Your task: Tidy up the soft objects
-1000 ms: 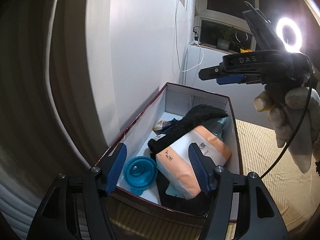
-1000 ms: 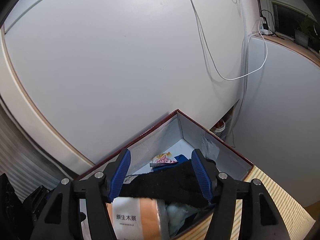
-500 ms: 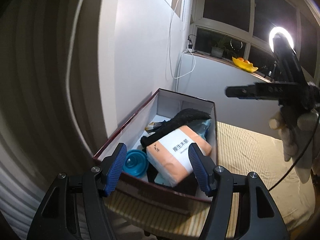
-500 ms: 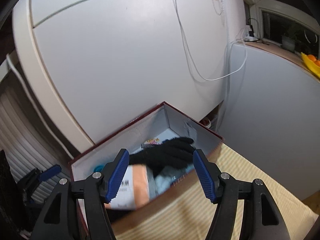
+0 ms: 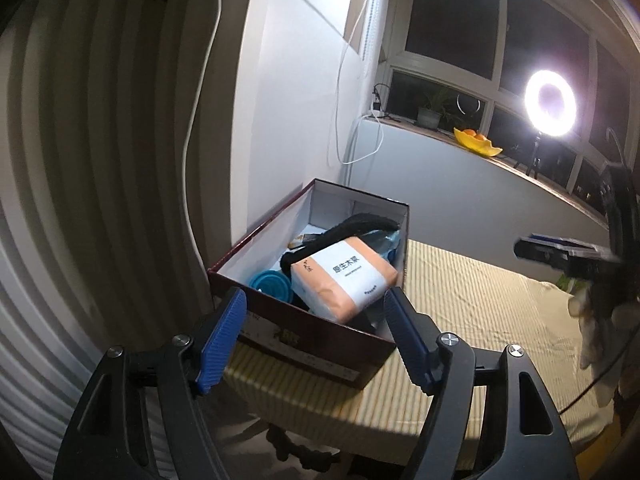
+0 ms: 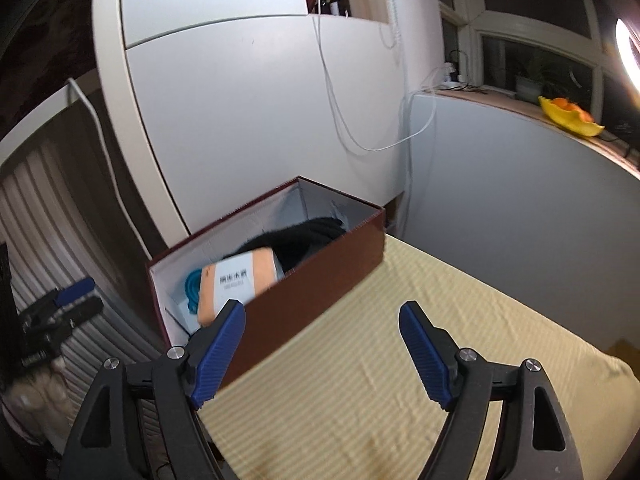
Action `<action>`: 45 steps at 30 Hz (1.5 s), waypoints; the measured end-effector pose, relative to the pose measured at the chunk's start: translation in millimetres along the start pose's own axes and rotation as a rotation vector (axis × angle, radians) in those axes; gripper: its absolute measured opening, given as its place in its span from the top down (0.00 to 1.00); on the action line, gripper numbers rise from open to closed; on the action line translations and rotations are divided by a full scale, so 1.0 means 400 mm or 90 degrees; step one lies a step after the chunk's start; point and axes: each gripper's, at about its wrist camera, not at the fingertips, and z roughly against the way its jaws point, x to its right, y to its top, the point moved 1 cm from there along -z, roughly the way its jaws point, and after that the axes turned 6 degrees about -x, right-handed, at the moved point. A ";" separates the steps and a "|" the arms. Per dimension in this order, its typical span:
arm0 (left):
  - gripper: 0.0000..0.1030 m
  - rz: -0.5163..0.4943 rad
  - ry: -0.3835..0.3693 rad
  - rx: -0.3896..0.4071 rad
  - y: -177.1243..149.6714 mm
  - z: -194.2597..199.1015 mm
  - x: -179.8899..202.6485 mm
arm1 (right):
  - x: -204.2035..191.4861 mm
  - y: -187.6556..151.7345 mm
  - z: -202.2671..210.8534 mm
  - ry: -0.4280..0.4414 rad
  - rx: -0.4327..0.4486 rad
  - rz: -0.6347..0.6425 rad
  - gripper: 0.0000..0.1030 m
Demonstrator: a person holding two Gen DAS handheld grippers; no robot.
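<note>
A dark red box (image 5: pixel 304 328) with a white inside stands on the yellow striped table (image 5: pixel 472 300). In it lie an orange tissue pack (image 5: pixel 344 276), a black cloth (image 5: pixel 360 226) and a teal round item (image 5: pixel 270 282). My left gripper (image 5: pixel 314 332) is open and empty, held back in front of the box's near end. My right gripper (image 6: pixel 322 354) is open and empty, above the table beside the box (image 6: pixel 320 284). The tissue pack (image 6: pixel 236 282) and the black cloth (image 6: pixel 304 240) also show in the right wrist view. The right gripper shows at the right edge of the left wrist view (image 5: pixel 568 256).
White wall panels (image 6: pixel 248 120) stand right behind the box. White cables (image 5: pixel 344 92) hang down the wall. A ribbed radiator (image 5: pixel 48 240) is at the left. A ring light (image 5: pixel 551 103) and a yellow fruit bowl (image 5: pixel 476 142) are by the window sill.
Both grippers have pulled back and away from the box, so it looks smaller and farther. The right gripper moved off the box to over the table. Both stayed open.
</note>
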 end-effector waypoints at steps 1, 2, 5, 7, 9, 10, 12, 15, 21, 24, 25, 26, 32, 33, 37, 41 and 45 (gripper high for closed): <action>0.31 -0.003 0.000 0.002 -0.001 0.005 0.005 | -0.001 -0.022 0.014 -0.013 0.005 0.001 0.25; 0.31 -0.004 -0.003 0.005 -0.004 0.012 0.011 | -0.003 -0.036 0.022 -0.020 0.007 0.003 0.24; 0.30 -0.004 -0.010 0.007 -0.013 0.028 0.029 | -0.013 -0.091 0.057 -0.040 0.019 0.010 0.23; 0.24 -0.005 -0.012 0.009 -0.020 0.041 0.041 | -0.021 -0.123 0.078 -0.053 0.024 0.010 0.22; 0.21 -0.006 -0.013 0.014 -0.025 0.052 0.052 | -0.027 -0.151 0.101 -0.060 0.033 0.001 0.22; 0.21 -0.009 -0.012 0.015 -0.029 0.056 0.062 | -0.027 -0.159 0.107 -0.059 0.036 -0.004 0.22; 0.21 -0.012 -0.009 0.015 -0.035 0.062 0.074 | -0.030 -0.186 0.124 -0.057 0.041 -0.018 0.22; 0.21 -0.021 -0.001 0.012 -0.046 0.067 0.093 | -0.030 -0.225 0.152 -0.066 0.055 -0.037 0.21; 0.21 -0.041 -0.005 -0.013 -0.067 0.060 0.131 | -0.022 -0.266 0.197 -0.091 0.075 -0.048 0.20; 0.21 -0.052 -0.007 -0.018 -0.078 0.058 0.147 | -0.020 -0.277 0.216 -0.104 0.083 -0.049 0.19; 0.21 -0.051 -0.007 -0.018 -0.081 0.057 0.149 | -0.019 -0.281 0.222 -0.103 0.086 -0.050 0.19; 0.21 -0.048 -0.009 -0.020 -0.083 0.055 0.149 | -0.019 -0.283 0.225 -0.100 0.087 -0.051 0.19; 0.21 -0.042 -0.003 -0.015 -0.083 0.060 0.151 | -0.022 -0.294 0.235 -0.104 0.096 -0.049 0.19; 0.21 -0.040 -0.004 -0.014 -0.082 0.060 0.150 | -0.021 -0.295 0.237 -0.104 0.098 -0.050 0.19; 0.21 -0.042 -0.003 -0.012 -0.081 0.062 0.151 | -0.013 -0.302 0.236 -0.100 0.095 -0.058 0.18; 0.21 -0.041 -0.006 -0.010 -0.081 0.062 0.153 | -0.011 -0.305 0.231 -0.098 0.092 -0.060 0.18; 0.21 -0.039 -0.009 -0.011 -0.082 0.061 0.153 | -0.007 -0.309 0.224 -0.097 0.088 -0.064 0.18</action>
